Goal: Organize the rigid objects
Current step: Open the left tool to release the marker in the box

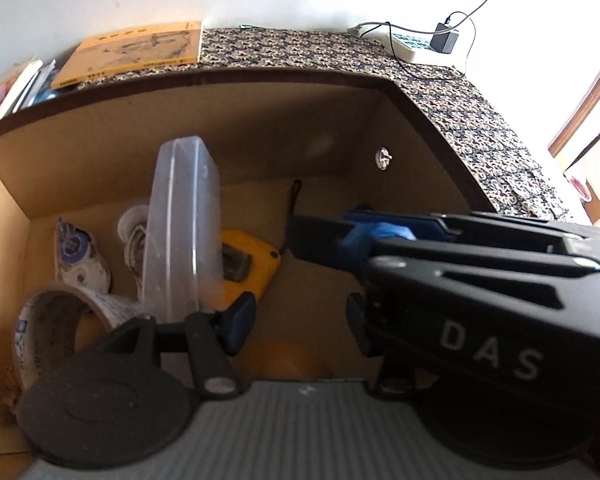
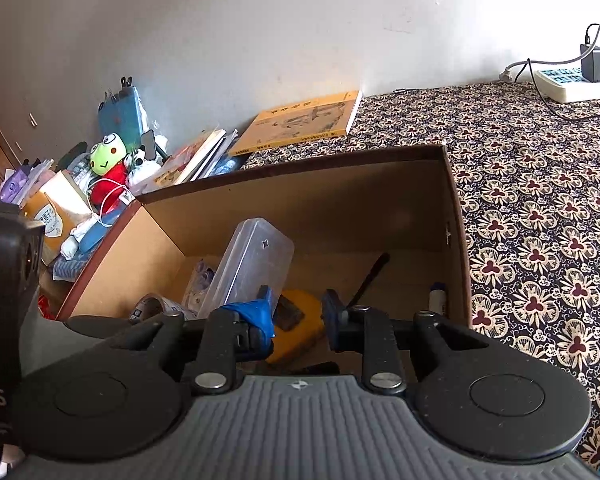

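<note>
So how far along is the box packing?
Done: clear case, yellow tape measure and tape roll sit in the cardboard box. In hand: nothing; right gripper open above the box. Left: nothing clearly loose on the cloth.

- The cardboard box (image 2: 458, 216) is open at the top; its walls close in all visible sides.
- The left half of the box floor is crowded: a clear plastic case (image 1: 180, 232) stands on edge, with a yellow tape measure (image 1: 256, 264) just beside it and a tape roll (image 1: 56, 328) near the left wall.
- The right half of the floor (image 1: 320, 280) is bare cardboard, with a black strap (image 1: 294, 196) lying near the back wall.
- In the left wrist view, the right gripper (image 1: 324, 236) reaches across that open space.
- Outside the box, the patterned surface (image 2: 540, 200) to the right lies open; books (image 2: 300, 120) and a power strip (image 2: 572, 84) line the wall.
</note>
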`<state>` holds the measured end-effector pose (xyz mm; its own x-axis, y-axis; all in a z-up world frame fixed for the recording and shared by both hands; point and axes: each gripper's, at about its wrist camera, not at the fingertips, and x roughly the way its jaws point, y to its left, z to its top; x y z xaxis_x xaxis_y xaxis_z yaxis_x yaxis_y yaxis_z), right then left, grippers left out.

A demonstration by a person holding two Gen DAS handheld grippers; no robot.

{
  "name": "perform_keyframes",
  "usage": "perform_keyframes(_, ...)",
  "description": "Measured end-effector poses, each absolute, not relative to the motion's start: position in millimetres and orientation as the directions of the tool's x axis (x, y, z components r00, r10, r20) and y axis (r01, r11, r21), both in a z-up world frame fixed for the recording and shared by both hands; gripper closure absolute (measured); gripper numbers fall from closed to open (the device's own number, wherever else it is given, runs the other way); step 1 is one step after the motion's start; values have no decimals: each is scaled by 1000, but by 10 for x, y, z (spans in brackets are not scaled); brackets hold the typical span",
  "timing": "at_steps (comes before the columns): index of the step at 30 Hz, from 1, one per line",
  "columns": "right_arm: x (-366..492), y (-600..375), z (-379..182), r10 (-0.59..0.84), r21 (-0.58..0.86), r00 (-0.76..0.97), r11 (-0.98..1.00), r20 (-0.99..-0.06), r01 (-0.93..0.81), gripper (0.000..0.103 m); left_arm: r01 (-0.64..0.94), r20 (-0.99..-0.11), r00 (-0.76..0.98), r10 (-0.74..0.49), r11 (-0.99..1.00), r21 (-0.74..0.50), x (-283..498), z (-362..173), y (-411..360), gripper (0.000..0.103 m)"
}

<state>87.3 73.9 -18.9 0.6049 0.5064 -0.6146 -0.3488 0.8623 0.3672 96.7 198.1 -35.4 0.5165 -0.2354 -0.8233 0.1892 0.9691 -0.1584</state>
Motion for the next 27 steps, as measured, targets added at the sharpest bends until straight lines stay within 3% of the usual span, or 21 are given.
perform_keyframes(10, 768, 657, -118, 511, 384, 636, 858, -578, -341, 94, 177, -826, 537, -172, 980, -89, 946, -350, 1916, 48)
perform_keyframes(16, 683, 580, -63, 512, 388, 658, 856, -551, -341, 89, 145, -815, 566, -123, 988, -49, 922, -307, 1901, 47)
perform_keyframes(27, 537, 285, 24, 526, 423, 686, 842, -503, -336, 89, 58, -792, 610, -24, 998, 14, 748, -92, 1831, 44)
